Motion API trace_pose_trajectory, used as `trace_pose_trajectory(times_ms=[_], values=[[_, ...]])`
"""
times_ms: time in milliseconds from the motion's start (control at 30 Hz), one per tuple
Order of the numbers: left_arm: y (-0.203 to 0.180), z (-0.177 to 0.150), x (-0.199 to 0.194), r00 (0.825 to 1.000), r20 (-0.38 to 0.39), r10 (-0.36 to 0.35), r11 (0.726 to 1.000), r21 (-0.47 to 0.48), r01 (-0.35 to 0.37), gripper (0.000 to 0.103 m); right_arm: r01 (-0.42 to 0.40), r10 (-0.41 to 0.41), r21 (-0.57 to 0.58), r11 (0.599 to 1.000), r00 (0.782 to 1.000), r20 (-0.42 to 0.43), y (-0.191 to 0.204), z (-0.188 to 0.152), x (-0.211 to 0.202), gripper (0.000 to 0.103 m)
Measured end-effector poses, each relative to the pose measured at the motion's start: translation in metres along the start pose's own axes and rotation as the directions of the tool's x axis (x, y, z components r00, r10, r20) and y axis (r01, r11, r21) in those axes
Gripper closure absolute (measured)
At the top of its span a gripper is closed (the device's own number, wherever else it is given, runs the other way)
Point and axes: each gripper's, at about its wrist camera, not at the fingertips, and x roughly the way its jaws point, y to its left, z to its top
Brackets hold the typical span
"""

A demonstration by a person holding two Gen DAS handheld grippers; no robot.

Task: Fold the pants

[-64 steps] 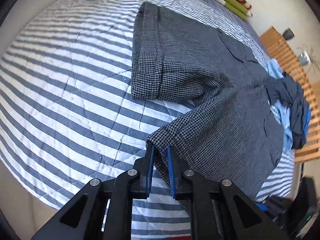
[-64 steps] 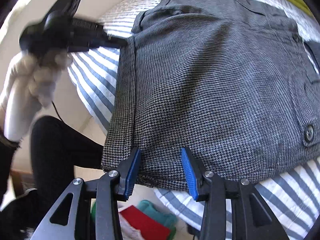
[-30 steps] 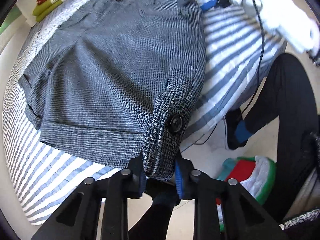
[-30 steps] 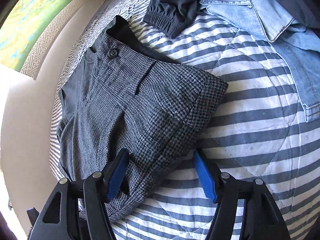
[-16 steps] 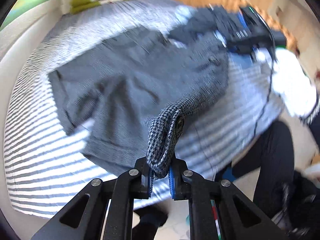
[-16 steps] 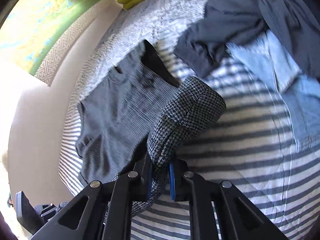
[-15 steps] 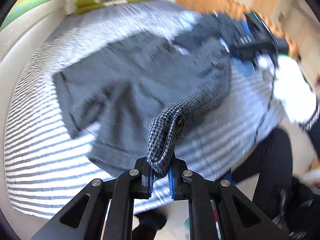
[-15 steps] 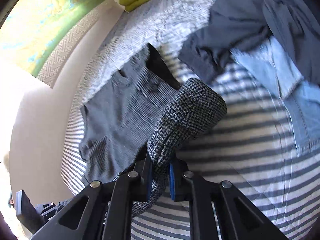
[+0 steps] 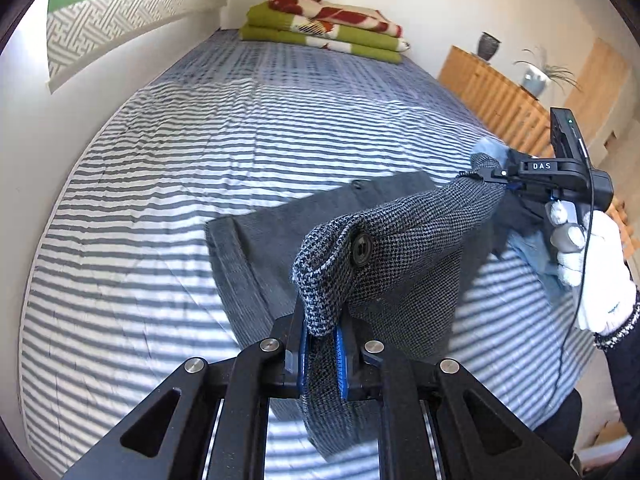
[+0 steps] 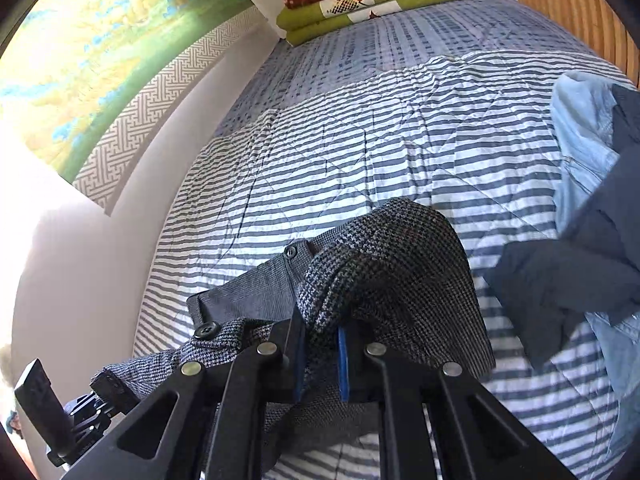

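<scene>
Grey houndstooth pants (image 9: 400,240) hang lifted above a blue-and-white striped bed (image 9: 180,168), stretched between both grippers. My left gripper (image 9: 322,356) is shut on one corner of the waistband, just below a dark button (image 9: 361,245). In the same view my right gripper (image 9: 496,174) pinches the other corner, held by a white-gloved hand (image 9: 588,264). In the right wrist view the right gripper (image 10: 322,364) is shut on a bunched fold of the pants (image 10: 400,264). The lower part of the pants (image 9: 256,248) still rests on the bed.
A pile of dark blue and light denim clothes (image 10: 592,216) lies on the bed at the right. Folded green and red blankets (image 9: 328,28) sit at the bed's far end. A wooden slatted cabinet (image 9: 496,96) stands right of the bed, a wall at the left.
Both grippers have risen with the waistband held between them, lifting the pants off the bed. The views now look along the bed toward the folded blankets.
</scene>
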Motion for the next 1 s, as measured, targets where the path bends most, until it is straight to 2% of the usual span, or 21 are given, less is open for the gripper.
trace_pose_trajectory(times_ms=[100, 200, 300, 367, 500, 567, 700, 767, 900, 967, 1000], values=[[0.038, 0.017, 0.041, 0.999, -0.028, -0.024, 0.998, -0.063, 0.022, 0.093, 0.040, -0.039, 0.020, 0.999, 0.998, -0.048, -0.002, 0.020, 0.047, 0.092], [0.065, 0.018, 0.083, 0.996, -0.063, -0.056, 0.990, -0.131, 0.048, 0.093, 0.083, -0.080, 0.029, 0.996, 0.991, -0.106, -0.007, 0.030, 0.092, 0.092], [0.083, 0.014, 0.119, 0.993, -0.095, -0.073, 0.984, -0.169, 0.056, 0.094, 0.118, -0.116, 0.004, 0.993, 0.982, -0.146, -0.012, 0.032, 0.119, 0.090], [0.088, 0.007, 0.136, 0.992, -0.097, -0.081, 0.980, -0.189, 0.061, 0.094, 0.107, -0.105, 0.002, 0.994, 0.979, -0.176, -0.016, 0.036, 0.129, 0.084], [0.103, 0.004, 0.149, 0.990, -0.084, -0.110, 0.966, -0.245, 0.086, 0.094, -0.004, 0.013, 0.041, 0.999, 0.976, -0.219, -0.027, 0.044, 0.116, 0.070], [0.106, 0.005, 0.150, 0.991, -0.075, -0.108, 0.967, -0.240, 0.088, 0.094, -0.054, 0.060, 0.042, 0.998, 0.983, -0.173, -0.035, 0.045, 0.089, 0.050], [0.115, 0.015, 0.147, 0.992, -0.031, -0.122, 0.958, -0.266, 0.109, 0.094, -0.040, 0.040, 0.006, 0.999, 0.999, -0.032, -0.049, 0.034, 0.036, 0.048], [0.117, 0.022, 0.147, 0.993, -0.011, -0.120, 0.955, -0.274, 0.113, 0.094, -0.044, 0.043, -0.053, 0.998, 0.999, -0.017, -0.042, 0.029, 0.029, 0.048], [0.115, 0.035, 0.151, 0.996, 0.001, -0.094, 0.963, -0.253, 0.091, 0.094, 0.098, -0.107, -0.223, 0.970, 0.994, -0.025, -0.018, 0.017, 0.056, 0.049], [0.119, 0.035, 0.157, 0.997, -0.015, -0.075, 0.964, -0.257, 0.069, 0.094, 0.236, -0.250, -0.297, 0.925, 0.968, -0.010, -0.016, 0.016, 0.084, 0.049], [0.124, 0.034, 0.161, 0.997, -0.032, -0.068, 0.961, -0.270, 0.057, 0.094, 0.321, -0.335, -0.304, 0.897, 0.942, 0.006, -0.022, 0.016, 0.098, 0.049]])
